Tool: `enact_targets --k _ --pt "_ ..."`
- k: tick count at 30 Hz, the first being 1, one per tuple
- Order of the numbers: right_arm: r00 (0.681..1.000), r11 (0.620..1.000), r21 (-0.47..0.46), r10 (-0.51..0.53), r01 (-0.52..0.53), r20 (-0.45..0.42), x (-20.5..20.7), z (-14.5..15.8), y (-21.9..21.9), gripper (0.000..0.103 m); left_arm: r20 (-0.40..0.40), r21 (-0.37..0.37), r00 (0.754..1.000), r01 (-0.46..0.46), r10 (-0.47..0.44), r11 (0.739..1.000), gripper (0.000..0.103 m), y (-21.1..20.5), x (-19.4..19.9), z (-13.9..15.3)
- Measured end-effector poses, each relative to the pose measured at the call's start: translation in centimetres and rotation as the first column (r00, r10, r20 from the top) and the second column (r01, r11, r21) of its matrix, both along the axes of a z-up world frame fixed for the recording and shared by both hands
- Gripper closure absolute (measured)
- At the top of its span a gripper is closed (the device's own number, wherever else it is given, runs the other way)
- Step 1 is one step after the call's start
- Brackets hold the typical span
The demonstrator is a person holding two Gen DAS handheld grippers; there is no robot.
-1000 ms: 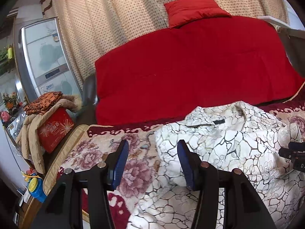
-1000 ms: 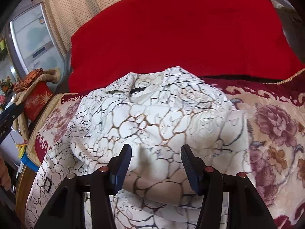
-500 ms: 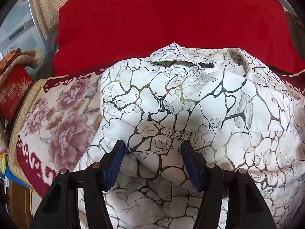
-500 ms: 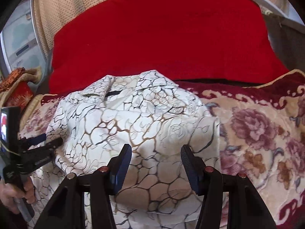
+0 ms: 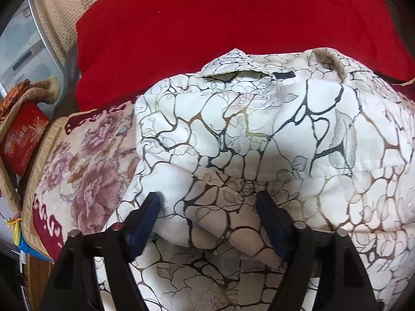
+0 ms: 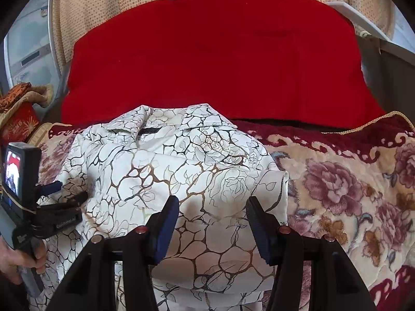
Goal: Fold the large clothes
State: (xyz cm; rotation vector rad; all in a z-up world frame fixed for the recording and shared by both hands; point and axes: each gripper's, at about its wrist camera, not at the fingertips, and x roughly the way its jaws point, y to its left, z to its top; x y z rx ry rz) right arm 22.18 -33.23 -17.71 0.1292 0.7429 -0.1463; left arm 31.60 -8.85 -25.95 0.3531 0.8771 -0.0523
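Observation:
A white jacket (image 5: pixel 246 129) with a dark and gold crackle print lies folded over itself on the floral bedspread (image 5: pixel 85 168), its collar toward the red quilt. My left gripper (image 5: pixel 207 215) is low over the folded edge, its jaws opening, and a thick fold lies loose between the blue pads. In the right wrist view the same jacket (image 6: pixel 168 168) fills the middle. My right gripper (image 6: pixel 212 223) is shut on the folded edge near the jacket's right side. The left gripper (image 6: pixel 67 194) shows at the left, held by a hand (image 6: pixel 15 259).
A red quilt (image 6: pixel 207 64) is heaped behind the jacket, with a dotted curtain (image 6: pixel 109 2) beyond it. Left of the bed stand a red box (image 5: pixel 23 140) under draped cloth and a silver fridge (image 5: pixel 26 51). The floral bedspread (image 6: pixel 350 194) stretches to the right.
My left gripper came down toward the bed onto the folded jacket and its jaws spread wider. The right gripper stayed in place with the same grip, tilting a little.

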Motion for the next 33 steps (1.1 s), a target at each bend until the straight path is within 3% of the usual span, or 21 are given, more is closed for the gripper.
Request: enact_targets --k 6,9,13,33 --pt "1.0 1.0 -0.02 -0.007 0.007 0.001 0.0 -0.1 0.0 0.045 0.048 0.025 0.999 -0.015 0.013 1.0 0.012 0.1 -0.4 -0.4" --pt "1.0 1.0 -0.023 -0.011 0.011 0.005 0.0 0.0 -0.1 0.045 0.063 0.021 0.997 -0.049 0.048 0.999 0.003 0.6 -0.3 -0.5" --pt "1.0 0.999 -0.033 -0.011 0.012 0.009 -0.1 0.1 0.0 0.045 0.038 -0.027 0.998 -0.054 0.055 0.998 0.002 1.3 0.3 -0.4" --pt "1.0 0.989 -0.146 -0.017 0.019 0.016 0.0 0.1 0.5 0.045 0.076 -0.034 0.996 -0.053 0.055 0.998 0.002 1.2 -0.1 -0.6"
